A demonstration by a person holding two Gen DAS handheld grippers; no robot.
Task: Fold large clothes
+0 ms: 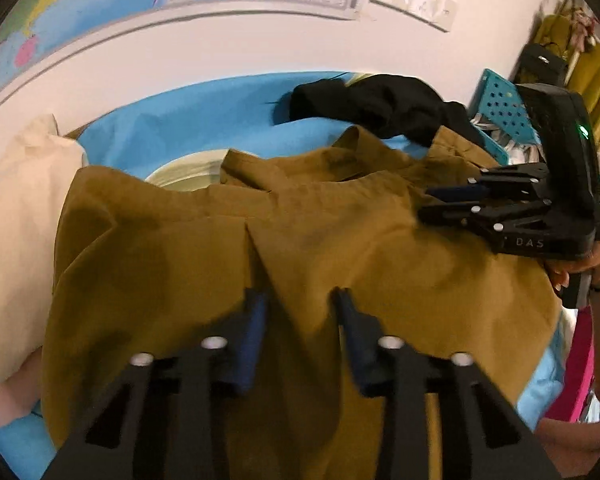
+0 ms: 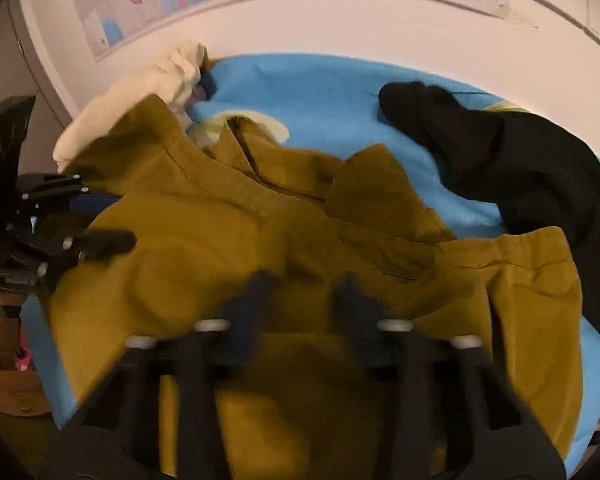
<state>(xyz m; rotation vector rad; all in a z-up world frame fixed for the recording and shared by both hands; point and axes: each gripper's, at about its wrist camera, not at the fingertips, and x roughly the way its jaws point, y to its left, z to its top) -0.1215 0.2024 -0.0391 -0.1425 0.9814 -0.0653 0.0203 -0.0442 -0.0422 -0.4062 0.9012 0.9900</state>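
A mustard-brown collared shirt (image 1: 340, 240) (image 2: 240, 220) lies back-up and rumpled on a blue-covered table (image 1: 180, 120) (image 2: 320, 92), collar toward the wall. My left gripper (image 1: 299, 300) sits low over the shirt's near part with cloth bunched between its blue pads; in the right wrist view it (image 2: 120, 220) pinches the shirt's left edge. My right gripper (image 2: 304, 284), blurred, has cloth between its fingers. The left wrist view shows the right gripper (image 1: 430, 202) at the shirt's right shoulder, its fingers close together on the fabric.
A black garment (image 1: 380, 104) (image 2: 500, 160) lies at the back right, and a cream one (image 1: 20, 200) (image 2: 140, 88) at the left. A blue perforated basket (image 1: 500, 108) of laundry stands at the right. A person's hand (image 1: 568, 272) holds the right gripper. A wall is close behind.
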